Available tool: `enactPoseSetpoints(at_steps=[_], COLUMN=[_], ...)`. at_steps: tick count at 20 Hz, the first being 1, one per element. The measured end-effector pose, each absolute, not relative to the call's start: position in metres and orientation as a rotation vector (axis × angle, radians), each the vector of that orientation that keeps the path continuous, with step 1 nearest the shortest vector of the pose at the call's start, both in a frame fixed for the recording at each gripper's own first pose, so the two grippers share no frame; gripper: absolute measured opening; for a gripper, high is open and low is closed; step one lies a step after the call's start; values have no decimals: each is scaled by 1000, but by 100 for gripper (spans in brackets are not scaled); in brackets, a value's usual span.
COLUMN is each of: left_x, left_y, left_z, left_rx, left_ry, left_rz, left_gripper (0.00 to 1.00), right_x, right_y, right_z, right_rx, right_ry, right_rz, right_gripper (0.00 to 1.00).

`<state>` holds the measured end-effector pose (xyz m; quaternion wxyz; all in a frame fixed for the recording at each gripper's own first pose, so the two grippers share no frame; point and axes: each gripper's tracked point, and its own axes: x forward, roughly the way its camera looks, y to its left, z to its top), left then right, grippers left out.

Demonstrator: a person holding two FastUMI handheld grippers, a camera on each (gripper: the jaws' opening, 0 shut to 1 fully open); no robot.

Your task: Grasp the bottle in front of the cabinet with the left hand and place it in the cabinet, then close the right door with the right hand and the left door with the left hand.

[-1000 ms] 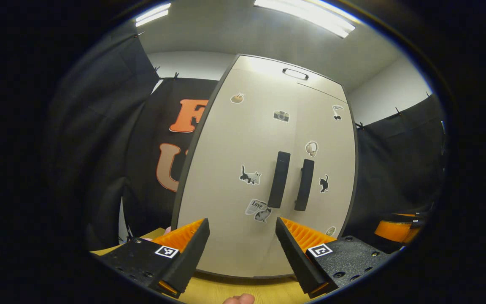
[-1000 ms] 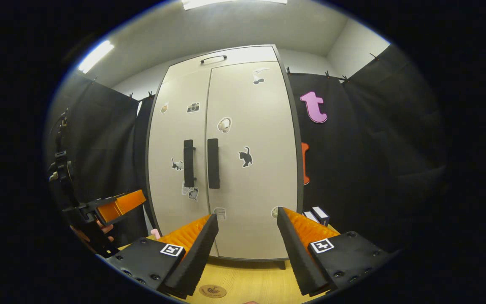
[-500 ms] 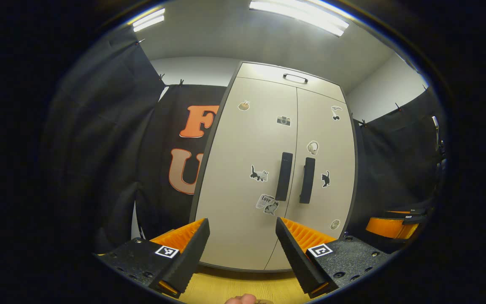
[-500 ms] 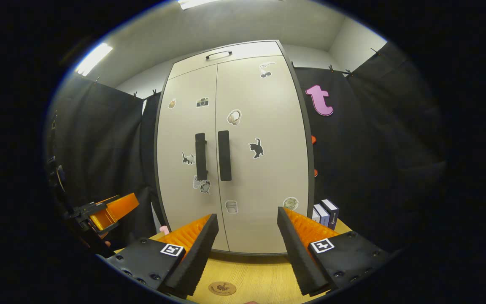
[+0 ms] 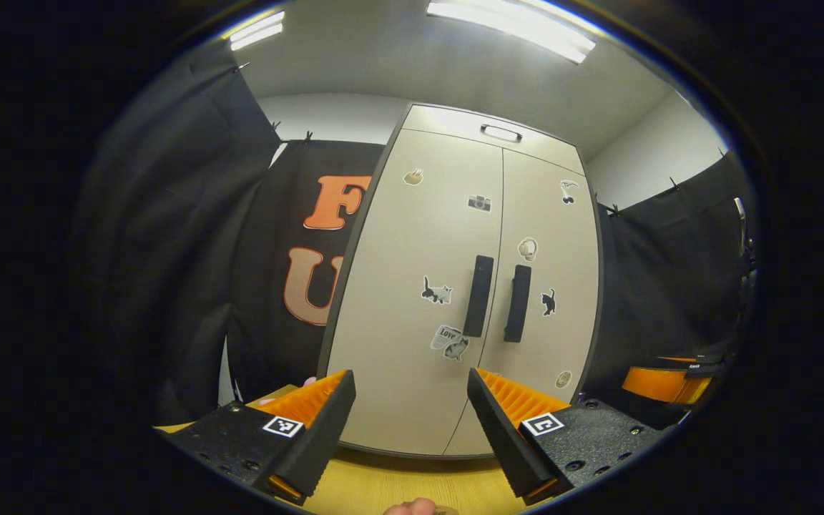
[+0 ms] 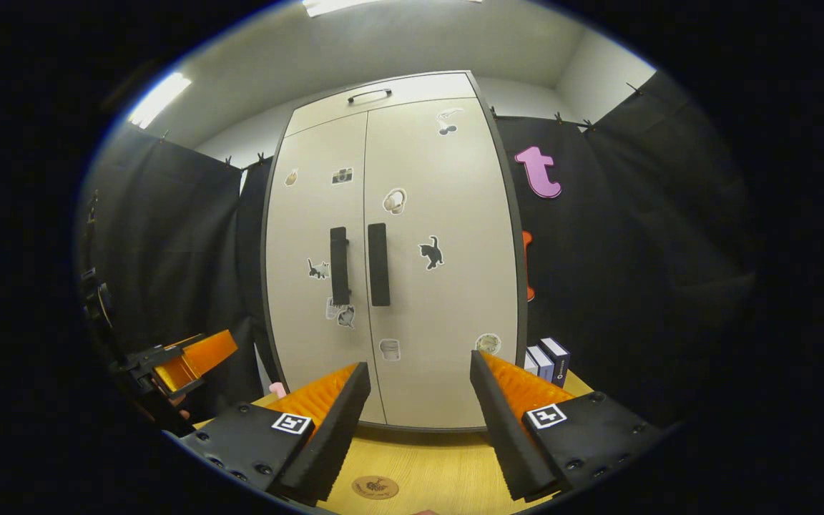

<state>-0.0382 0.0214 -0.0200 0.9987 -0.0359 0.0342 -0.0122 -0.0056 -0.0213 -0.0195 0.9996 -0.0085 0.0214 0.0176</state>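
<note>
Now cabinet [image 6: 440,286] doors flush, both claws agape

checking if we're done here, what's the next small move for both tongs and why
Probably just draw both back and stop. Both cabinet doors look flush and shut, handles side by side, and the left tongs and right tongs hang open, holding nothing, off the doors.

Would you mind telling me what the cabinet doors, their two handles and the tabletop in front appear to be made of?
The cabinet doors look like a matt beige laminate or painted board: flat, even, with a soft sheen near the top. The handles seem to be black matt plastic or coated metal; the look leaves it open. The tabletop appears to be light wood or wood-effect laminate, with fine straight grain lines.
</note>
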Motion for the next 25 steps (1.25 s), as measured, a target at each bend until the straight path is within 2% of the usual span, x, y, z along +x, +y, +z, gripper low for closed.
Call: enactPoseSetpoints(at_steps=[25], left_x=[-36], left_y=[9], left_z=[-13], left_rx=[-64], left_ry=[52], left_rz=[-33], left_gripper=[96], right_x=[-3], right_y=[-21], right_z=[-13], right_rx=[-15], right_ry=[13], right_rz=[48], right_gripper=[93])
